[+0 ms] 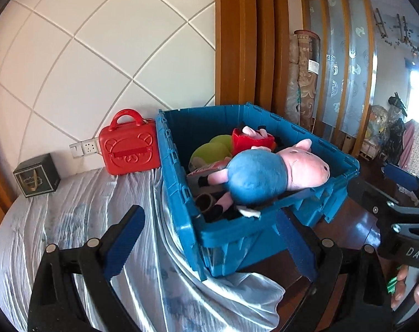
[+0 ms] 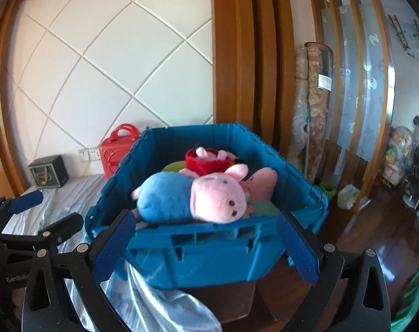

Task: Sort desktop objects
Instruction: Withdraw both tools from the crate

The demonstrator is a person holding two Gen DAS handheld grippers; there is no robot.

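Note:
A blue plastic crate (image 1: 187,188) (image 2: 209,254) stands at the table's right end on a silvery cloth. A pink pig plush in a blue shirt (image 1: 264,177) (image 2: 193,196) lies on top of the pile inside. A second pig plush in red (image 1: 252,137) (image 2: 206,160) and a green item (image 1: 212,149) lie behind it. My left gripper (image 1: 209,238) is open and empty in front of the crate's near corner. My right gripper (image 2: 206,243) is open and empty, its fingers astride the crate's near wall.
A red bear-face case (image 1: 129,145) (image 2: 112,149) and a dark box (image 1: 36,175) (image 2: 47,171) stand by the wall with its socket strip (image 1: 83,146). Wooden pillars, rolled carpets (image 1: 306,77) and dark wood floor lie to the right.

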